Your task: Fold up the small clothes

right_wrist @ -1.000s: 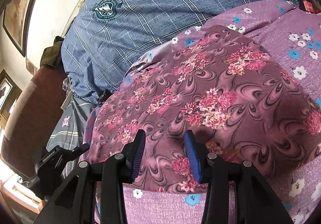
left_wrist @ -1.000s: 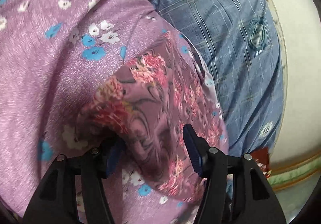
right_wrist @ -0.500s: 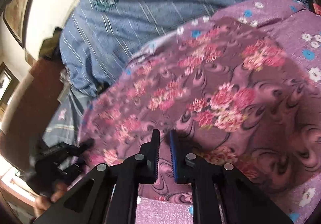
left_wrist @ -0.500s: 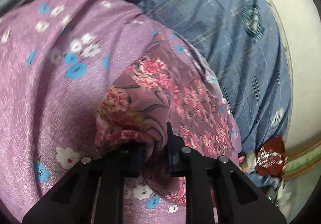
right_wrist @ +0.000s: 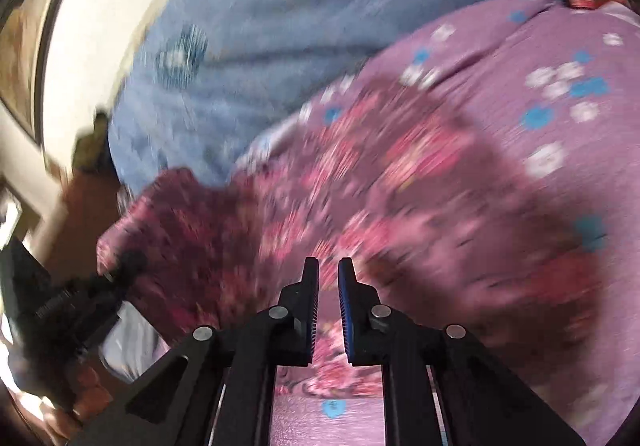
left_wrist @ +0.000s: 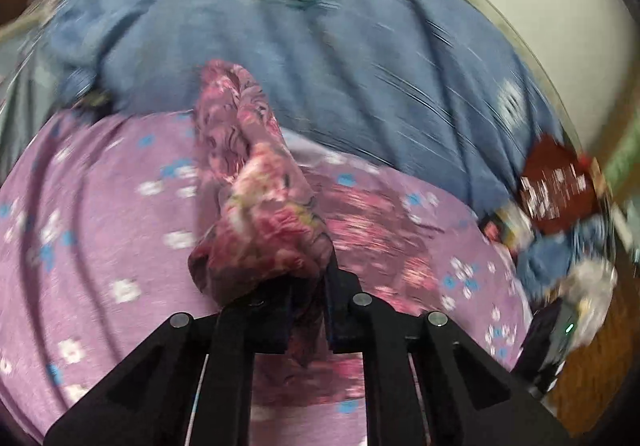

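While clamped, left gripper [left_wrist: 306, 310] lifts floral cloth [left_wrist: 256, 182], lilac sheet [left_wrist: 100, 226] below

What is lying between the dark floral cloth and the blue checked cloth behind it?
In the left wrist view, a strip of lilac flowered sheet separates the dark floral cloth from the blue checked cloth, though the lifted fold overlaps the blue.

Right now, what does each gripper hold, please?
Left gripper: shut on the floral garment.
Right gripper: shut; whether it pinches the garment cannot be told.

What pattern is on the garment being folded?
Pink-red flowers on dark mauve swirls; clearest in the left wrist view.
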The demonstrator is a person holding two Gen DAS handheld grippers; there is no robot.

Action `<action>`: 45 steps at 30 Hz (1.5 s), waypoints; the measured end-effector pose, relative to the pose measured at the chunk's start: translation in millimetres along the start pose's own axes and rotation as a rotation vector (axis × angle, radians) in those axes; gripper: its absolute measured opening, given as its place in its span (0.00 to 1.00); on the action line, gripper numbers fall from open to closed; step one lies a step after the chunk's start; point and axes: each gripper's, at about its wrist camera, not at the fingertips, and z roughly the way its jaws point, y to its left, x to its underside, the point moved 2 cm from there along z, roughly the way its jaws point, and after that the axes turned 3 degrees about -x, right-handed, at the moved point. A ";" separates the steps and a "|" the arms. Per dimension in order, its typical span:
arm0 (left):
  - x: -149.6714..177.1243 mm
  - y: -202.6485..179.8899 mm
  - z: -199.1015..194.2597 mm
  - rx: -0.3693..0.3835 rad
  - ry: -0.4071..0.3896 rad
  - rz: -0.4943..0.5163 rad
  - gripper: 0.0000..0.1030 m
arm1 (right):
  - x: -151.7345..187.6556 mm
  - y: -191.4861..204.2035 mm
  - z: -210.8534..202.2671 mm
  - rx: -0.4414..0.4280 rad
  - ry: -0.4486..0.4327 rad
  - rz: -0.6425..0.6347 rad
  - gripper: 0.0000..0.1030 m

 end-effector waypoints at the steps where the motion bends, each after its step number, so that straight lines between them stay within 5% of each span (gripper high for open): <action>1: 1.0 -18.9 7.3 0.011 0.003 0.042 0.09 | -3.7 -7.9 -10.0 0.005 -0.027 0.015 0.13; 5: 28.4 -97.4 48.0 0.072 0.070 0.212 0.09 | -24.5 -50.4 -42.4 0.029 -0.112 0.110 0.14; 8: 50.1 -115.6 74.1 0.115 0.178 0.226 0.13 | -35.3 -65.7 -49.9 0.015 -0.129 0.177 0.15; 10: 54.9 -108.2 80.4 0.168 0.242 0.194 0.21 | -37.8 -70.5 -51.8 0.007 -0.123 0.205 0.21; 12: 50.8 -96.6 70.9 0.198 0.252 0.192 0.40 | -37.0 -72.9 -48.9 -0.004 -0.108 0.237 0.49; 15: 36.6 -74.3 39.6 0.209 0.190 0.208 0.63 | -33.5 -71.9 -42.0 -0.027 -0.071 0.254 0.53; 21: 22.1 -25.5 20.2 0.022 0.110 0.225 0.65 | -25.8 -40.7 -28.8 -0.035 -0.045 0.175 0.73; 26: 29.1 9.1 42.4 -0.147 0.167 0.194 0.65 | -17.9 2.2 -26.7 0.008 -0.082 -0.014 0.77; 30: 41.3 15.6 63.0 -0.177 0.220 0.199 0.65 | -3.7 38.8 -17.4 0.108 -0.124 -0.251 0.90; 32: 48.0 13.6 70.6 -0.187 0.236 0.219 0.65 | 0.6 33.9 -0.4 0.243 -0.081 -0.290 0.86; 35: 55.8 11.6 76.0 -0.179 0.252 0.234 0.65 | -6.8 -6.3 4.2 0.331 -0.013 -0.140 0.57; 38: 61.4 8.7 79.1 -0.176 0.257 0.262 0.65 | -14.5 -50.0 -15.5 0.315 -0.016 0.029 0.57; 41: 63.9 9.3 77.9 -0.170 0.262 0.267 0.65 | -19.4 -67.7 -40.1 0.409 -0.071 0.049 0.56; 43: 58.3 7.6 69.0 -0.158 0.234 0.261 0.65 | -23.0 -71.4 -60.5 0.277 -0.151 0.111 0.51; 45: 48.7 1.9 58.6 -0.143 0.178 0.269 0.65 | -25.4 -53.9 -72.5 0.214 -0.218 0.036 0.50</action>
